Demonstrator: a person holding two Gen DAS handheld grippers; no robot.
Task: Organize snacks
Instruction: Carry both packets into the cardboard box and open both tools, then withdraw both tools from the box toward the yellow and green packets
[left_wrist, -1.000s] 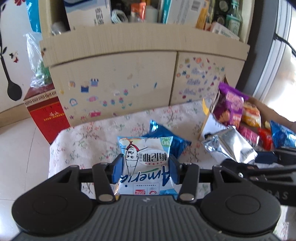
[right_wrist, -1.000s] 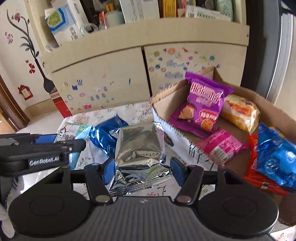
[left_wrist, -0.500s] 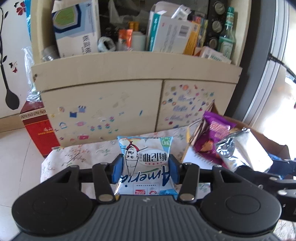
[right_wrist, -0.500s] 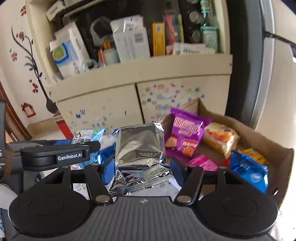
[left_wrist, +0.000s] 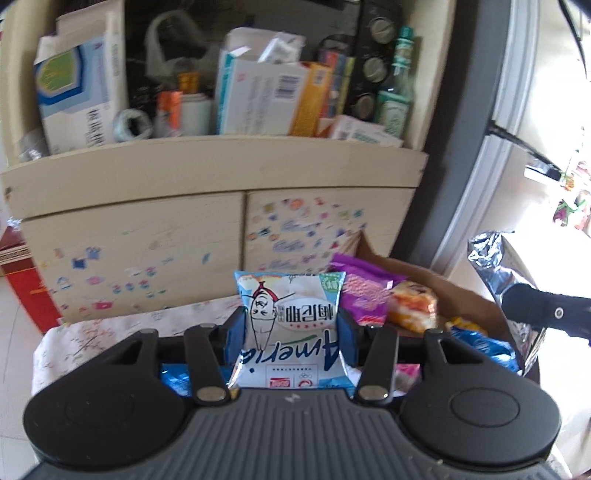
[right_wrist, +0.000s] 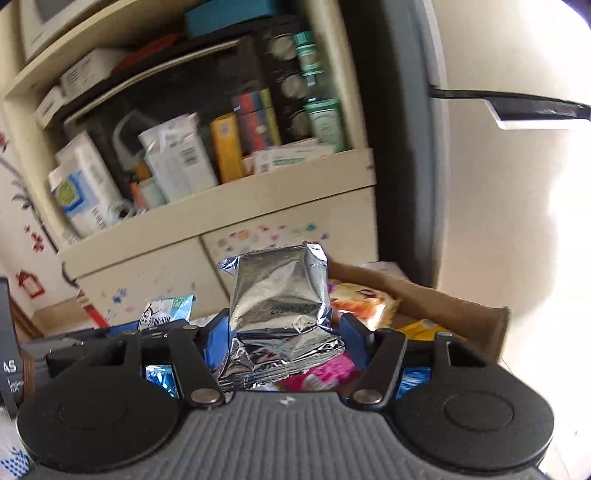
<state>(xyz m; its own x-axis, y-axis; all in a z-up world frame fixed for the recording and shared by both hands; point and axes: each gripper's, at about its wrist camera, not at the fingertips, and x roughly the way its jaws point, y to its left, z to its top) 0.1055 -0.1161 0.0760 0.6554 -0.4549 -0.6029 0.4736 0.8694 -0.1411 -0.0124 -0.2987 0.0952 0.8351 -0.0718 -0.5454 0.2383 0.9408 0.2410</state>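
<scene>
**Snack packets held above the cardboard box**

Left gripper (left_wrist: 291, 334), seen from its own wrist camera, has its blue pads pressed against both sides of a light-blue snack packet (left_wrist: 290, 328), which stands upright between the fingers with its print upside down. Right gripper (right_wrist: 284, 338) holds a crinkled silver foil packet (right_wrist: 280, 317); the left pad touches the foil, while a small gap shows beside the right pad. The foil packet also appears at the right edge of the left wrist view (left_wrist: 498, 269). Behind and below both grippers lies an open cardboard box (left_wrist: 469, 295) containing a purple packet (left_wrist: 364, 295), an orange packet (left_wrist: 410, 306) and a blue packet (left_wrist: 480, 345). A floral tablecloth (left_wrist: 110, 332) covers the surface to the left of the box. A cream cabinet (left_wrist: 147, 236) with stickered doors and a cluttered open shelf fills the background.
</scene>
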